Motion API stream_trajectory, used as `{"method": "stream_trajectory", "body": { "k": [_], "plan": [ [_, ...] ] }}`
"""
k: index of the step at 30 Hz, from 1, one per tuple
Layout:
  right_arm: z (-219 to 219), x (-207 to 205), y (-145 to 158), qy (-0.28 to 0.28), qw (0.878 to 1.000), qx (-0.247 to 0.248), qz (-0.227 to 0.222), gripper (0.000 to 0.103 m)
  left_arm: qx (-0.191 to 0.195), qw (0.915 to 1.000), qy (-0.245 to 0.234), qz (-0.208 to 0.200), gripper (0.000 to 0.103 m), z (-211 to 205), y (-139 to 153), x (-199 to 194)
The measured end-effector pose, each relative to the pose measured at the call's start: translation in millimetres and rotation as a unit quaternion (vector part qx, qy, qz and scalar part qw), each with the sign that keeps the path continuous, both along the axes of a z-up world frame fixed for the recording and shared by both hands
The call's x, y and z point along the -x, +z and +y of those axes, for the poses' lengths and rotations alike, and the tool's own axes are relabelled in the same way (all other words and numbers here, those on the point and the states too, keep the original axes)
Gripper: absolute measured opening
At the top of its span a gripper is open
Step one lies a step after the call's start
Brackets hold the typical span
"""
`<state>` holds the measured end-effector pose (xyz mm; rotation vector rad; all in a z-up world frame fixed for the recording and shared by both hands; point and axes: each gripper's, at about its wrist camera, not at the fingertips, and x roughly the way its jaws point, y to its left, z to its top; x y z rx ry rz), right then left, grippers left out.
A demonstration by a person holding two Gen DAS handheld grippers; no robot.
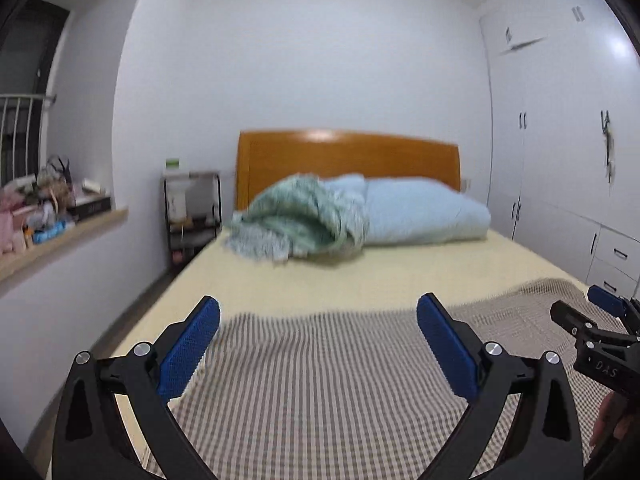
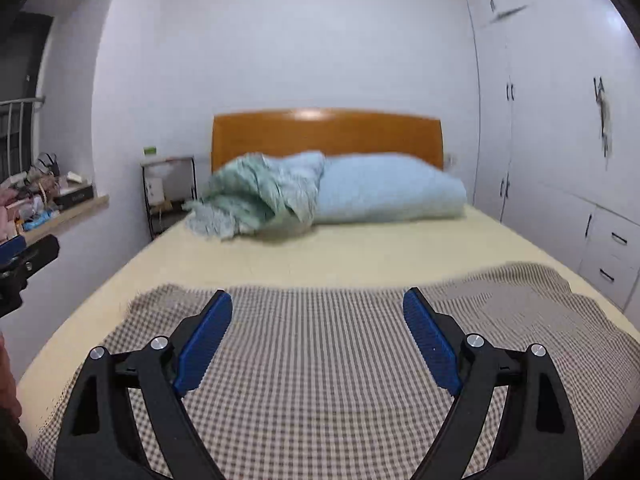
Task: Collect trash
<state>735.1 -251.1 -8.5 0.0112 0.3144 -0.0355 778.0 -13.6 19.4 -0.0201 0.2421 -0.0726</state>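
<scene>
One bed (image 1: 360, 276), two grippers, jaws empty.

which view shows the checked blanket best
The right wrist view: the checked blanket shows almost whole there, with both side edges and its far edge on the bed. The left wrist view cuts off its right side behind the right gripper.
</scene>
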Motion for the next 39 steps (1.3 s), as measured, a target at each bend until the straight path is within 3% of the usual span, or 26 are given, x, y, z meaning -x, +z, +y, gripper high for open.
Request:
{"method": "stream_trajectory", "body": {
  "k": [6,11,15,25,27,39],
  "plan": [
    [-8.7,11.7,9.1,-0.010,1.000,-0.008,-0.021,0.084,0.019,0.9997,-0.009,-0.013,0.096,-2.3,11.3,11.1],
    [-9.6,34.0,17.1,-0.010,1.000,-0.006,-0.022,0.084,0.018,0.9996,-0.008,-0.022,0.096,1.4,24.0,45.5],
    [-8.2,65.4,24.9,-0.010,1.000,-0.008,-0.019,0.090,0.022,0.9994,-0.008,-0.025,0.096,5.4,31.3,87.6],
    [2.1,167.9,26.9,-0.004,1.000,-0.020,-0.023,0.090,0.019,0.9989,-0.025,-0.035,0.096,6.6,40.6,218.8],
    [5.9,188.8,25.2,0.007,1.000,-0.020,-0.023,0.095,0.023,0.9987,-0.032,-0.031,0.096,7.0,39.5,242.8],
    [21.9,293.0,3.1,-0.003,0.999,0.015,-0.034,0.095,0.035,0.9983,-0.035,-0.030,0.096,16.0,18.3,382.5]
  ]
}}
